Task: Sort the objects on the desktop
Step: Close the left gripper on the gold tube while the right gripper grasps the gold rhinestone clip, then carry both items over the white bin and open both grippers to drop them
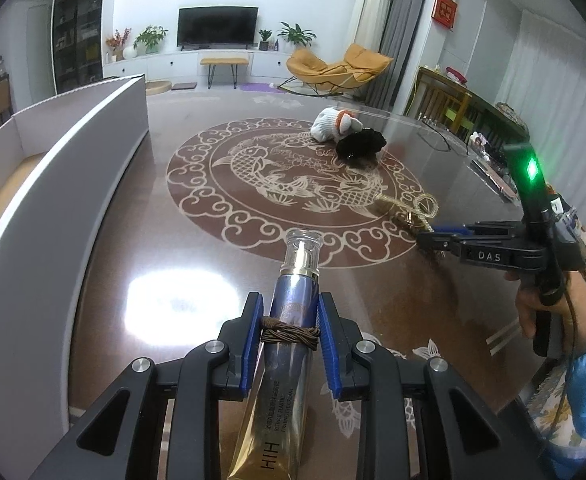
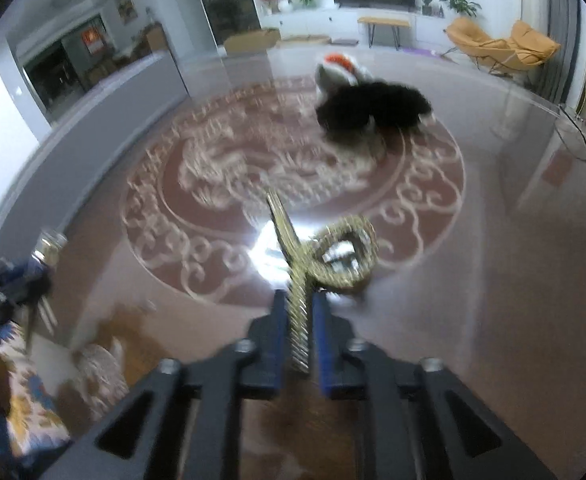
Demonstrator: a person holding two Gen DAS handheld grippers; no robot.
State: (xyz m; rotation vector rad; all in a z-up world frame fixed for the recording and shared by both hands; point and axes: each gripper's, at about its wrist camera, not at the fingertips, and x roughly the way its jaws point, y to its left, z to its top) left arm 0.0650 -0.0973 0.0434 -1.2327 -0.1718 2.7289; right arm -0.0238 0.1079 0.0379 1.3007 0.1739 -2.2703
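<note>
My left gripper (image 1: 291, 312) is shut on a blue and gold cream tube (image 1: 293, 276) with a clear cap, held above the table. A brown cord (image 1: 289, 334) is wound around the tube between the pads. At the right, my right gripper (image 1: 427, 236) is low over the table and grips a gold twisted hair clip (image 1: 409, 208). In the right wrist view, which is blurred, the right gripper (image 2: 299, 300) has its blue pads against the gold clip (image 2: 345, 256), whose loop sticks out ahead. The left gripper (image 2: 9, 292) shows at the far left there.
A tall white open box (image 1: 93, 152) stands along the table's left side. A white and orange sock bundle (image 1: 333, 124) and a black fuzzy item (image 1: 361, 144) lie at the far side of the brown fish-patterned table (image 1: 253, 184). A person's hand (image 1: 529, 308) holds the right gripper.
</note>
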